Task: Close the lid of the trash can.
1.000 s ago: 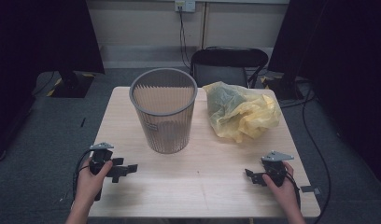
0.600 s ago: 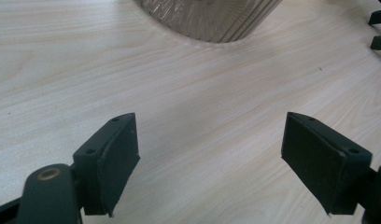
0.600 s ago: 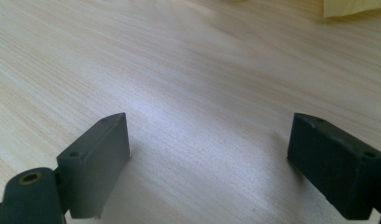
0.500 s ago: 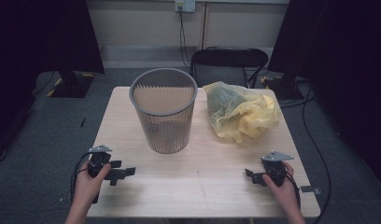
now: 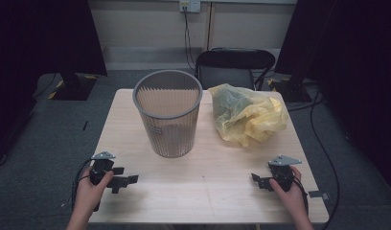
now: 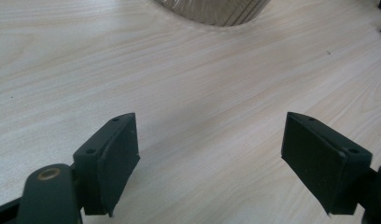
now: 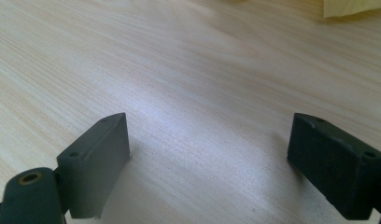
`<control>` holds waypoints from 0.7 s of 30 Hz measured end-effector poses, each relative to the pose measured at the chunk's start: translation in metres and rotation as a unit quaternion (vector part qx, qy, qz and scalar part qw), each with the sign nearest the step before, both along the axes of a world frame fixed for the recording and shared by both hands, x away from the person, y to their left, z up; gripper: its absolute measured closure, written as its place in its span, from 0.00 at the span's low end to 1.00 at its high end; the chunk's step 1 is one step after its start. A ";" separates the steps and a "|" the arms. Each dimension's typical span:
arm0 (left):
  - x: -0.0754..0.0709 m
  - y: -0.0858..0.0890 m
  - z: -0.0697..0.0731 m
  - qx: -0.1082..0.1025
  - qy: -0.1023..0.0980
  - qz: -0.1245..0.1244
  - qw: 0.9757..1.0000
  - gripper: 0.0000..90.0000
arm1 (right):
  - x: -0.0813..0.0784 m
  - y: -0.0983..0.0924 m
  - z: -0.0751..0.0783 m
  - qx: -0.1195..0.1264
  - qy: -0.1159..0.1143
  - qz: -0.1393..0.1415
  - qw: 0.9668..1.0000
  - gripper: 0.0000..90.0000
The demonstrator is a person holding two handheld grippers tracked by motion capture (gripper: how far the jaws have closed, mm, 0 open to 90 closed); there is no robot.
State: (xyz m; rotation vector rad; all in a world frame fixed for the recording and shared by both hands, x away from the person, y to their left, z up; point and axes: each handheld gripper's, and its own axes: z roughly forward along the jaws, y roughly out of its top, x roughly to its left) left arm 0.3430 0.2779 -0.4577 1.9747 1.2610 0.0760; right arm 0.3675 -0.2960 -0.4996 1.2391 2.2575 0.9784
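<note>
The wastebasket (image 5: pixel 167 113) and yellow bag (image 5: pixel 246 115) stand untouched. Both grippers (left (image 5: pixel 129 180), right (image 5: pixel 255 180)) have barely shifted, wide open, empty; nothing has started.

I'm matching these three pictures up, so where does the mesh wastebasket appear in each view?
High view: the mesh wastebasket stands upright at centre, left of the yellow bag.
Left gripper view: its base sits at the top edge, beyond the open jaws.
Right gripper view: not in it; a corner of the yellow bag sits top right.
Shared landmark: the pale wooden table.
</note>
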 end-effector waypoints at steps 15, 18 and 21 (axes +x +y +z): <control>-0.003 0.001 -0.006 0.008 -0.005 -0.002 1.000 0.21 | 0.000 0.000 0.000 0.000 0.000 0.000 1.000 0.13; -0.003 0.001 -0.007 0.014 -0.005 -0.006 1.000 0.21 | 0.000 0.000 0.000 0.000 0.000 0.000 1.000 0.13; -0.003 0.001 -0.009 0.017 -0.004 -0.006 1.000 0.21 | 0.000 0.000 0.000 0.000 0.000 0.000 1.000 0.13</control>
